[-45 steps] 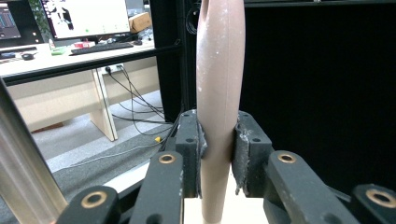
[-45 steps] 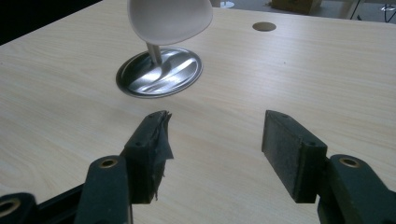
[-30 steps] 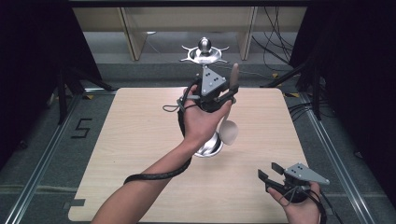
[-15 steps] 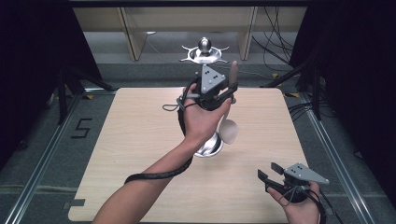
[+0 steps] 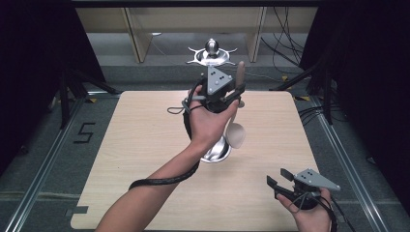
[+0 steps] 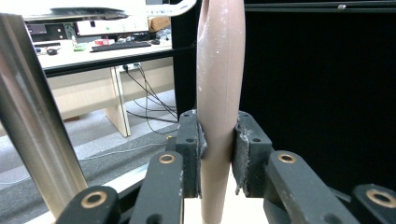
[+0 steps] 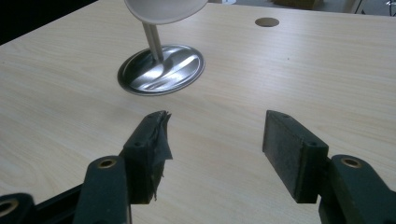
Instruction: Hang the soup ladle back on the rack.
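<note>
The right gripper [image 7: 215, 140] holds its two black jaws apart over the pale wooden table [image 7: 56, 102], nothing between them. Beyond them a round shiny metal base [image 7: 161, 70] carries a thin stem, with a white bowl-shaped top [image 7: 163, 10] directly above it

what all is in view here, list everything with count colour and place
spoon: 1, pale beige-pink, held upright above the table's middle, handle up between the left gripper's pads, bowl hanging down
metal stand: 1, shiny silver round base with a thin upright post, middle of the table
table: 1, light wood, centre of the high view, small round hole near its far edge
silver fixture: 1, metallic, floor beyond the table
wooden furniture legs: pale wood, far background
floor cables: several, black, far right
left gripper: 1, black, raised over the table, shut on the spoon
right gripper: 1, black, near right corner, open, nothing between its jaws
</note>
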Action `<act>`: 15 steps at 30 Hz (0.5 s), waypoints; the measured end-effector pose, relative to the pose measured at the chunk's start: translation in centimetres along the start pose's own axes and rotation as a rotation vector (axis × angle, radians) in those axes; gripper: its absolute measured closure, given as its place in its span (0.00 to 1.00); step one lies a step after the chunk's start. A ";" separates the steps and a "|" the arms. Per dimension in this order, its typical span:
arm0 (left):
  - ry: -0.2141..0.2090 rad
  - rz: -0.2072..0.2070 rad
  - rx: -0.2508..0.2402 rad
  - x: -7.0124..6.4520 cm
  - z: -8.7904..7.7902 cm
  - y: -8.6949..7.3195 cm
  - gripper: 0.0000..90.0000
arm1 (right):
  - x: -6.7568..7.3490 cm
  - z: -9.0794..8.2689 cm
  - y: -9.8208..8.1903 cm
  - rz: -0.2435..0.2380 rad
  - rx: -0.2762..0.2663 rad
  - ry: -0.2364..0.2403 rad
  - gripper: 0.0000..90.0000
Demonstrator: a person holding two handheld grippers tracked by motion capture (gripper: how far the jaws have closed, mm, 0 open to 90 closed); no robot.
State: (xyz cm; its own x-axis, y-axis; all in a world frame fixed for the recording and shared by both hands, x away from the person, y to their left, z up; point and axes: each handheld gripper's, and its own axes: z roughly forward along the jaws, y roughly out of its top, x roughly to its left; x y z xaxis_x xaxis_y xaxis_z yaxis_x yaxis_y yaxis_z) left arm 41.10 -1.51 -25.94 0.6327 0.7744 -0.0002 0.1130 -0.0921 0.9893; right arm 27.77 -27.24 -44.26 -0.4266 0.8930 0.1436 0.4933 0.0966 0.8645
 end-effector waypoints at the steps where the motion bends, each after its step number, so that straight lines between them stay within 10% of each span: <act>1: 0.000 0.000 -0.001 0.0 0.0 0.0 0.82 | 0.0 0.0 0.0 0.001 0.001 0.001 0.45; 15: 0.025 -0.016 -0.016 0.1 0.0 0.0 0.82 | -0.4 0.0 0.0 -0.038 0.006 -0.005 0.45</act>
State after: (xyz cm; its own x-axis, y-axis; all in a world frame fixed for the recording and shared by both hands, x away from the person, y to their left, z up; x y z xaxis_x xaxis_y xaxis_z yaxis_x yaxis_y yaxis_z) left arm 41.16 -1.42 -25.89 0.6118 0.7909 -0.0129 0.1106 -0.0695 0.9914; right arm 27.98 -27.59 -44.32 -0.4416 0.8906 0.1084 0.4814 0.1333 0.8663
